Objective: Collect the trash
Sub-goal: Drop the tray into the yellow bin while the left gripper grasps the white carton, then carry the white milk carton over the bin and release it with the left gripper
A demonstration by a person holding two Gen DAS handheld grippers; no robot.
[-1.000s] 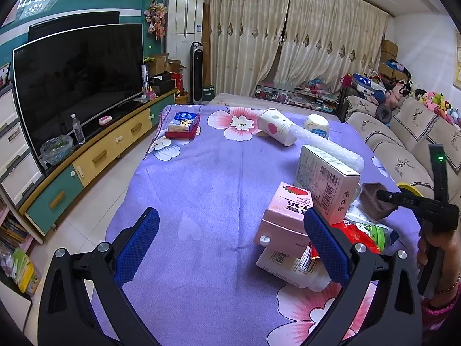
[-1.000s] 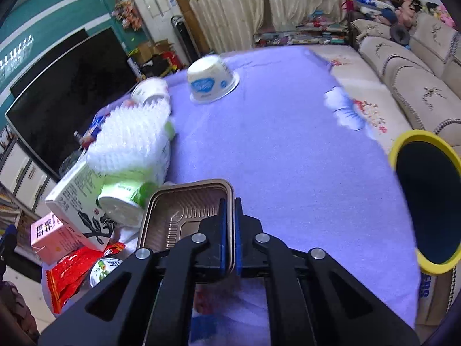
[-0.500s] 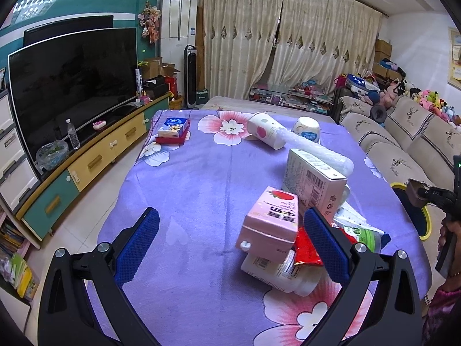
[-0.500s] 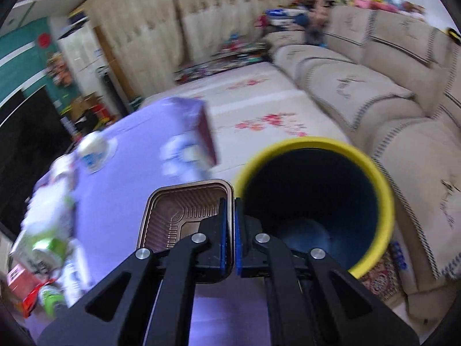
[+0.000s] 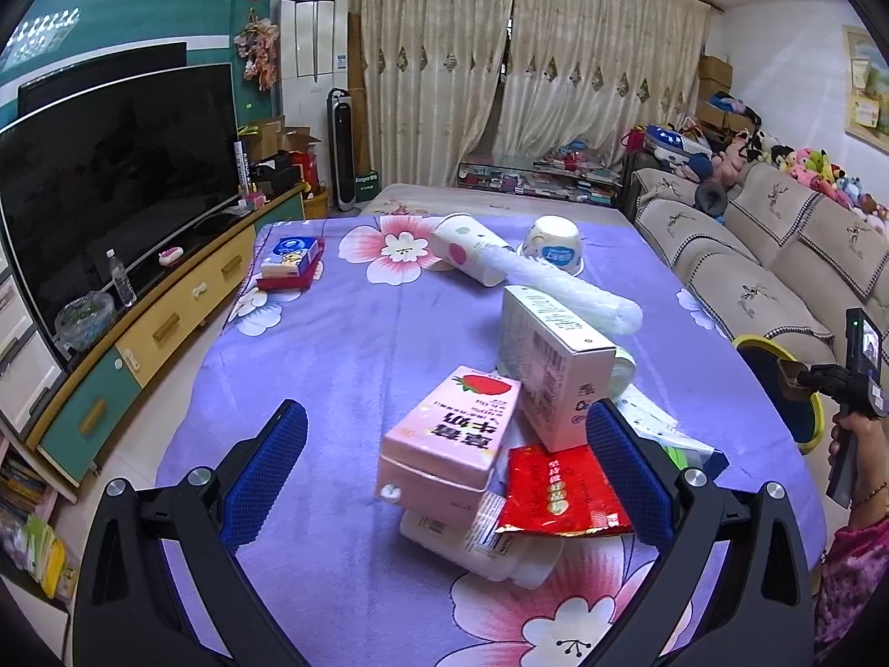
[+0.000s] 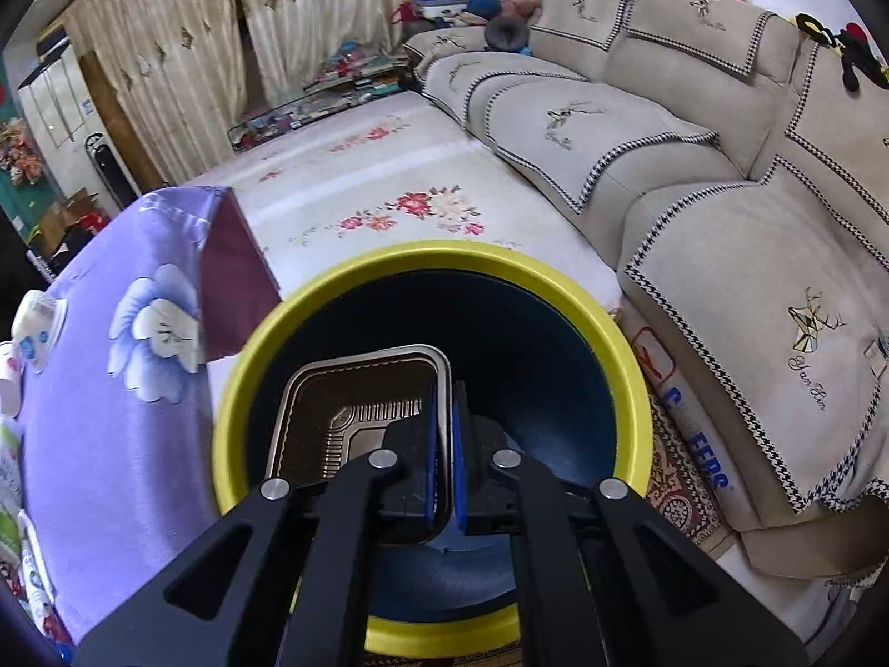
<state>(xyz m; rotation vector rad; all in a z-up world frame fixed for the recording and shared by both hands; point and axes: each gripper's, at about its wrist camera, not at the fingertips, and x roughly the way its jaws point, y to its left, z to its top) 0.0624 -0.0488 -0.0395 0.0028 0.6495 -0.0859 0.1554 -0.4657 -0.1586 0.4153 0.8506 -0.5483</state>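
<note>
Our right gripper [image 6: 443, 433] is pinched tight on the rim of a brown ridged plastic tray [image 6: 355, 411], angled down over the yellow-rimmed dark blue bin [image 6: 561, 289]. Our left gripper [image 5: 441, 458] gapes wide, empty, above the pink strawberry milk carton [image 5: 450, 439].

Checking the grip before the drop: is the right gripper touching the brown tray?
Touching. In the right wrist view, the right gripper has its blue pads shut on the brown tray's rim, above the yellow-rimmed bin.
</note>
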